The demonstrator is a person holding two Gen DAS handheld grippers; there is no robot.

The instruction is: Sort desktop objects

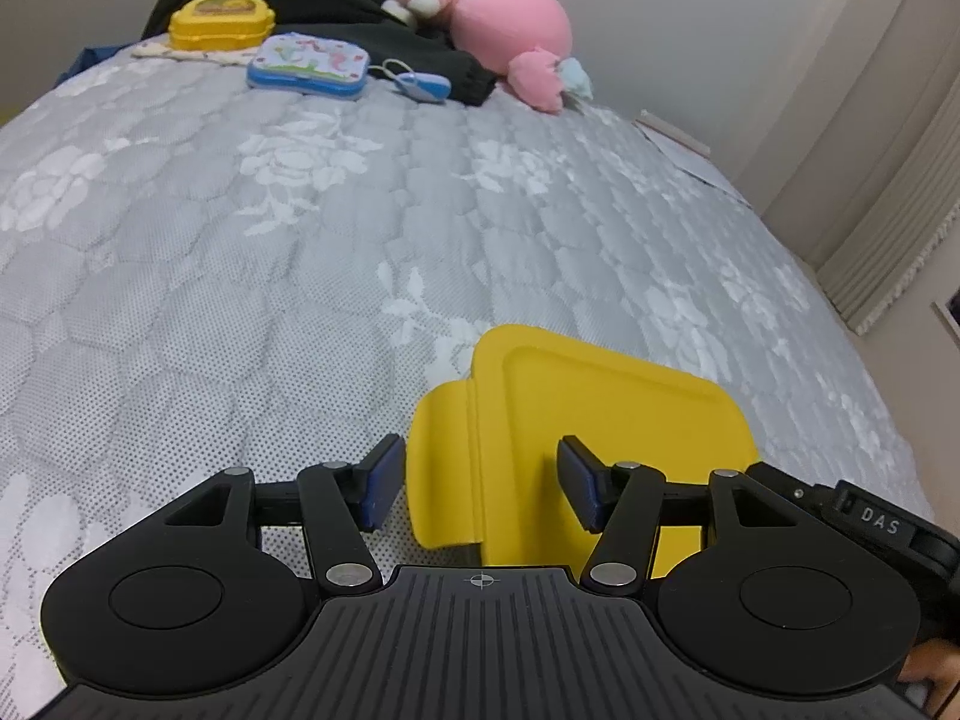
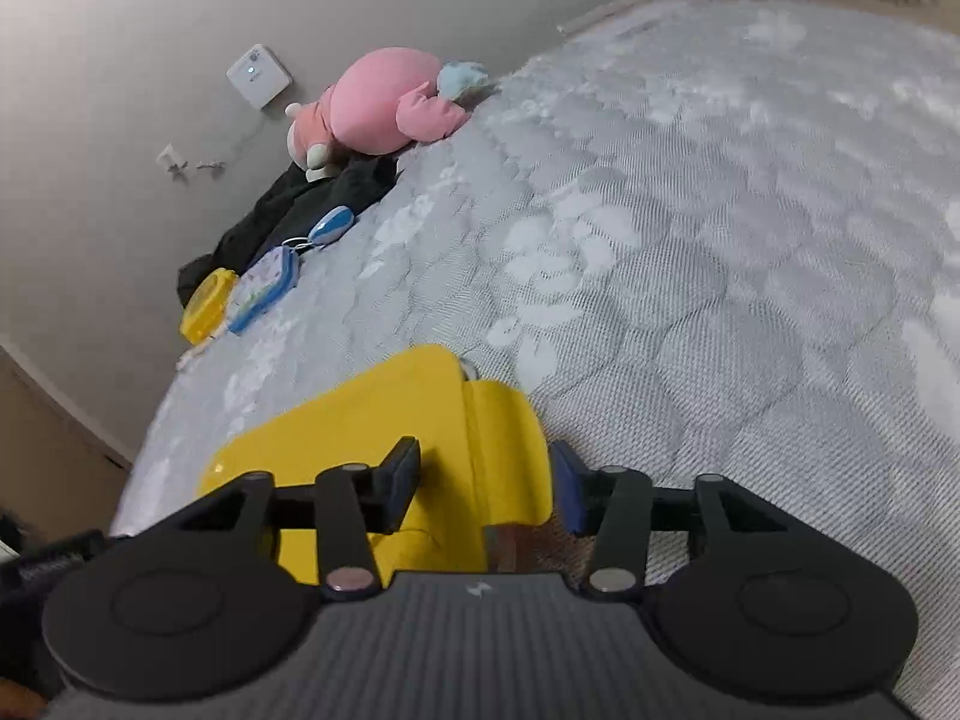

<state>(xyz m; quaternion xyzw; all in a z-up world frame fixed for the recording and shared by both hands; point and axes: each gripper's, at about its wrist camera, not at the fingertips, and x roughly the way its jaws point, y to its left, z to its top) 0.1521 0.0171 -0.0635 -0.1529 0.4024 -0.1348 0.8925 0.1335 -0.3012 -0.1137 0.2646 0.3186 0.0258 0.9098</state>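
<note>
Left tool (image 1: 474, 489): jaws apart, straddling the side flap and left edge of a yellow lidded box (image 1: 606, 420); a gap shows beside each blue pad, so nothing is clamped.
Right tool (image 2: 485, 489): jaws also apart, astride the opposite flap of the same box (image 2: 372, 438); the right pad sits just beside the flap, and I cannot tell if it touches.
Box: lies flat on the grey quilted bed (image 1: 252, 276), near its front edge, between the two tools.
Step in hand: either release or approach of the box (the pictures alone do not say which).
Far end of bed: a smaller yellow box (image 1: 221, 21), a blue printed case (image 1: 309, 65), a blue keyring item (image 1: 420, 84) and a pink plush toy (image 1: 504, 30), near a dark garment (image 1: 336, 6).
Next move: if gripping, both tools must close squarely on the flaps together; if released, draw back clear without dragging the box.
</note>
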